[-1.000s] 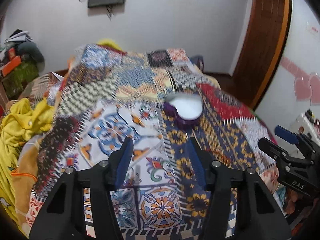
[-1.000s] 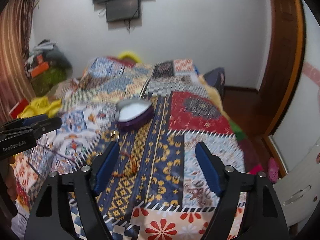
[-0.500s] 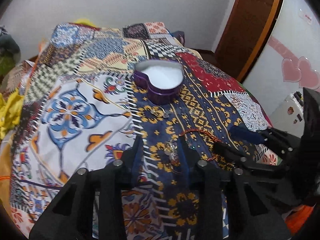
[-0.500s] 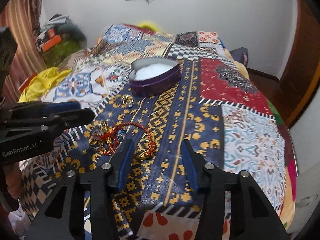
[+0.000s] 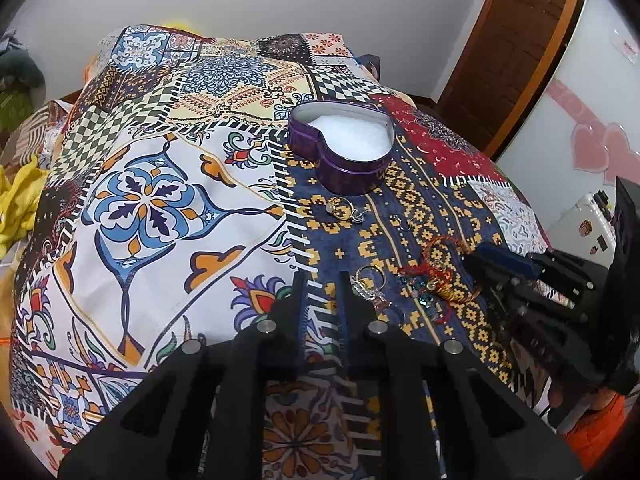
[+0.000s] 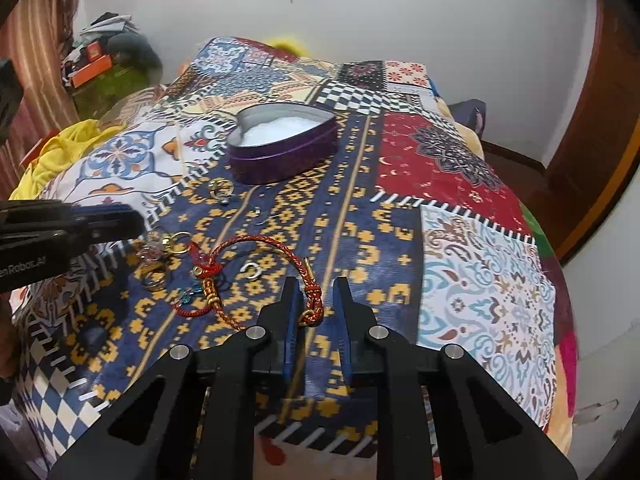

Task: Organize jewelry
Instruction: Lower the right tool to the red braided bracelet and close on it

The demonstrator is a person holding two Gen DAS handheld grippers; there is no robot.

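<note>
A purple heart-shaped tin (image 5: 344,148) with white lining stands open on the patterned bedspread (image 5: 160,208); it also shows in the right wrist view (image 6: 282,146). Loose jewelry lies in front of it: a ring (image 6: 220,191), small hooks, rings and charms (image 5: 370,286), and a red-and-gold braided bracelet (image 6: 260,268). My right gripper (image 6: 316,300) is low over the bedspread, its jaws narrowly apart around the bracelet's knotted end. My left gripper (image 5: 322,292) is narrowly open and empty, just left of the charm cluster.
Yellow cloth (image 5: 16,204) lies at the bed's left side. Clutter and an orange box (image 6: 92,68) sit in the far left corner. A brown door (image 5: 516,52) stands at the right. The bed's near edge drops off under both grippers.
Both grippers have dropped lower and closer to the jewelry pile, and both jaws have narrowed. The right jaws now straddle the bracelet's end.
</note>
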